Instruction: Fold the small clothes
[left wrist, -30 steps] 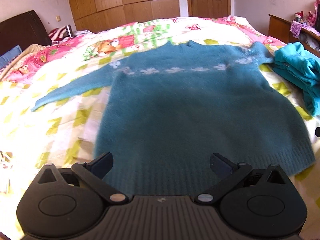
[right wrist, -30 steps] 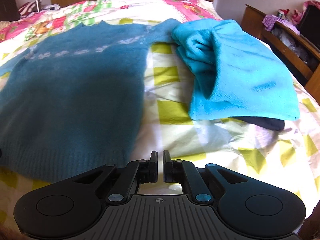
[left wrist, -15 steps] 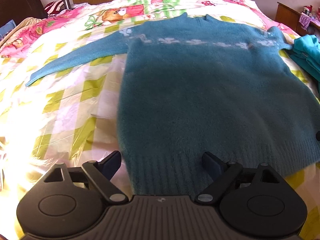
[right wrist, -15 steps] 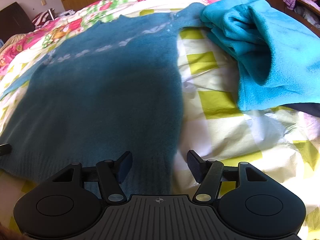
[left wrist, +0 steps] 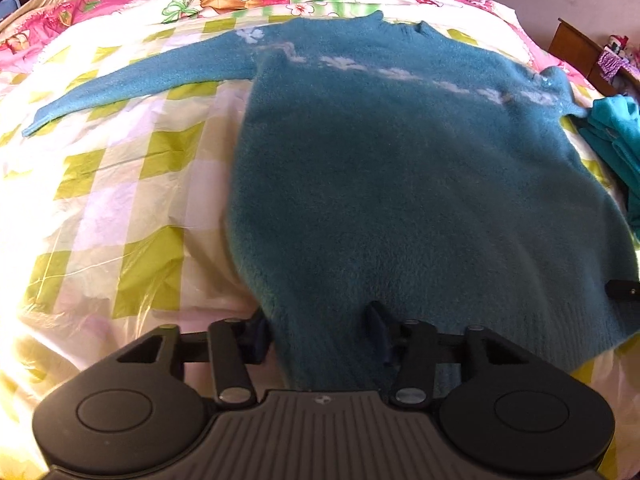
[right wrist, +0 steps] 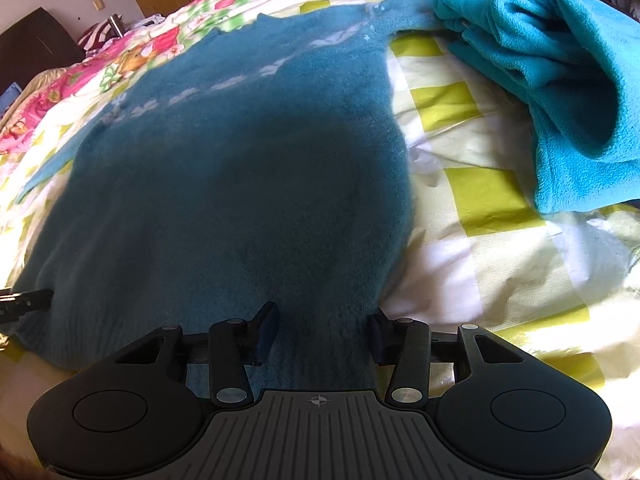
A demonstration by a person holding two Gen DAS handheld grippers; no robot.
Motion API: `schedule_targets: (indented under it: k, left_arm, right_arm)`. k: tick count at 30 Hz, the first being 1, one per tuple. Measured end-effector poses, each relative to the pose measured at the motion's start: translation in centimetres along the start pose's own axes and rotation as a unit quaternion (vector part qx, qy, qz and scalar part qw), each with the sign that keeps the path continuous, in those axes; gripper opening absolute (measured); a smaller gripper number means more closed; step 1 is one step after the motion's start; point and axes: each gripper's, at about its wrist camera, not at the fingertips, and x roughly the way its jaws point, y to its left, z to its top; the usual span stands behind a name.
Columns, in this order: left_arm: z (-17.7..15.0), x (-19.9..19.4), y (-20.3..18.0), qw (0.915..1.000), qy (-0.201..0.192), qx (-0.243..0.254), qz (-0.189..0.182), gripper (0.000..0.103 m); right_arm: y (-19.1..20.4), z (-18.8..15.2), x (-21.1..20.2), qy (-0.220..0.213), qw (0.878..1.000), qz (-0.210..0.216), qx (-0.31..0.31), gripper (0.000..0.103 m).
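Note:
A teal knit sweater (left wrist: pixel 400 168) with a white pattern band across the chest lies flat on the bed, its left sleeve (left wrist: pixel 132 80) stretched out to the left. It also shows in the right wrist view (right wrist: pixel 240 184). My left gripper (left wrist: pixel 318 334) is open, its jaws on either side of the hem's left corner. My right gripper (right wrist: pixel 322 330) is open, its jaws on either side of the hem's right corner. The sweater's right sleeve is hidden under the turquoise fleece.
A turquoise fleece garment (right wrist: pixel 560 80) lies bunched to the right of the sweater, also showing in the left wrist view (left wrist: pixel 616 140). The bed has a yellow-and-white checked plastic cover (left wrist: pixel 120 200). A wooden dresser (left wrist: pixel 576 48) stands at the far right.
Both grippers moved forward and down onto the sweater's hem. The right gripper went from shut to open. The left jaws narrowed around the hem corner.

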Motion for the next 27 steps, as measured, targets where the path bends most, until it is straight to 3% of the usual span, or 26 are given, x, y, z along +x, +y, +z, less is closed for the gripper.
schedule_targets:
  k: [1, 3, 8, 13, 15, 17, 19, 21, 23, 27]
  left_arm:
    - [-0.1, -0.3, 0.0, 1.0, 0.004, 0.0, -0.009, 0.037]
    - [-0.6, -0.7, 0.0, 0.9995, 0.016, 0.002, -0.026, 0.027]
    - [-1.1, -1.9, -0.7, 0.9991, 0.028, 0.023, -0.022, 0.026]
    - [0.2, -3.9, -0.4, 0.9992, 0.023, 0.031, -0.006, 0.031]
    - [0.7, -5.2, -0.8, 0.9993, 0.002, 0.034, 0.014, 0.033]
    - [1.3, -6.4, -1.5, 0.9984, -0.026, 0.043, 0.027, 0.034]
    - [2.2, -7.0, -2.7, 0.9968, -0.051, 0.054, 0.031, 0.034]
    - [3.5, -6.8, -4.5, 0.9959, -0.065, 0.06, 0.02, 0.034]
    - [5.0, -5.9, -6.7, 0.9938, -0.084, 0.074, -0.003, 0.034]
    - [8.2, -1.9, -12.1, 0.9892, -0.092, 0.102, -0.052, 0.035]
  right_arm:
    - [0.2, 0.1, -0.2, 0.001, 1.0, -0.003, -0.004, 0.027]
    - [0.1, 0.1, -1.0, 0.006, 1.0, -0.006, -0.003, 0.011]
    - [0.0, -0.9, -3.3, 0.018, 0.999, -0.016, -0.034, 0.009]
    - [0.1, -1.0, -4.2, 0.031, 0.999, -0.015, -0.037, 0.009]
    - [0.2, -0.2, -4.6, 0.026, 0.999, -0.02, -0.033, 0.015]
    - [0.6, 0.9, -5.7, 0.005, 0.999, -0.024, -0.028, 0.016]
    - [0.9, 2.4, -6.6, -0.025, 0.999, -0.02, -0.023, 0.024]
    - [0.7, 4.0, -6.4, -0.057, 0.998, -0.025, -0.018, 0.033]
    - [0.0, 5.9, -4.9, -0.089, 0.995, -0.042, -0.006, 0.033]
    - [-2.9, 10.1, 0.7, -0.112, 0.99, -0.073, 0.037, 0.031]
